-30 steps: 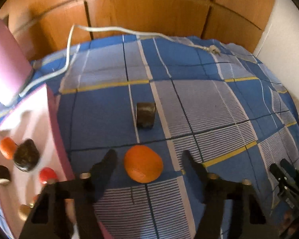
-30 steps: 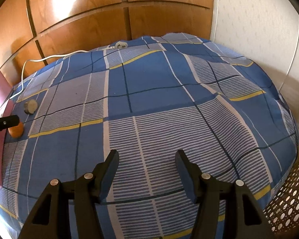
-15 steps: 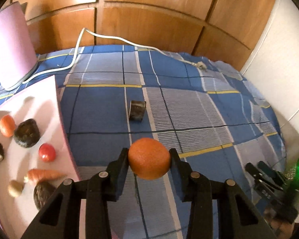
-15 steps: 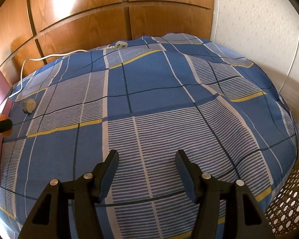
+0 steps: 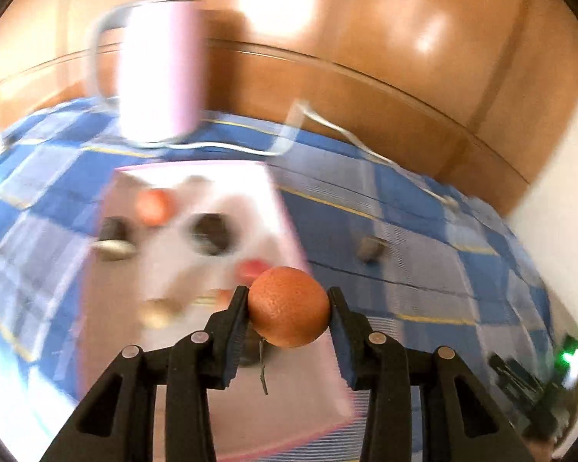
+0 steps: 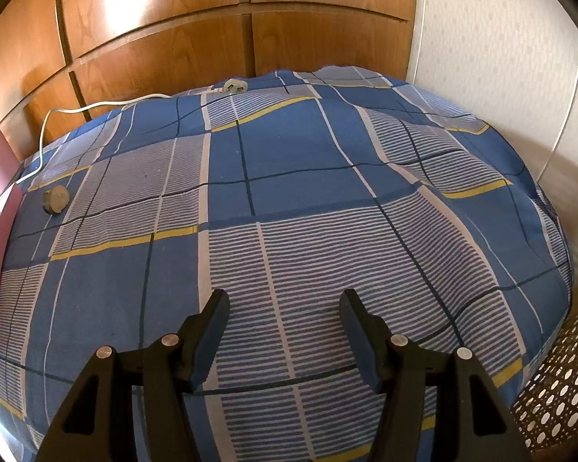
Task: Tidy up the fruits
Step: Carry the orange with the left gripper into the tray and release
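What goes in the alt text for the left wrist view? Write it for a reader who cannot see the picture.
The left tool grips an orange between its two black fingers, above a pink-edged tray that holds several blurred fruits. The tray lies on a blue checked bedspread, with a pink mug and wooden panels behind.

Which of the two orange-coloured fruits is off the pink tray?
The orange, clamped between the left tongs above the tray's near edge; the other lies blurred on the tray.

Orange fruit (image 5: 288, 306), pink tray (image 5: 289, 231), blue plaid bedspread (image 6: 289, 192) with yellow lines, black tools
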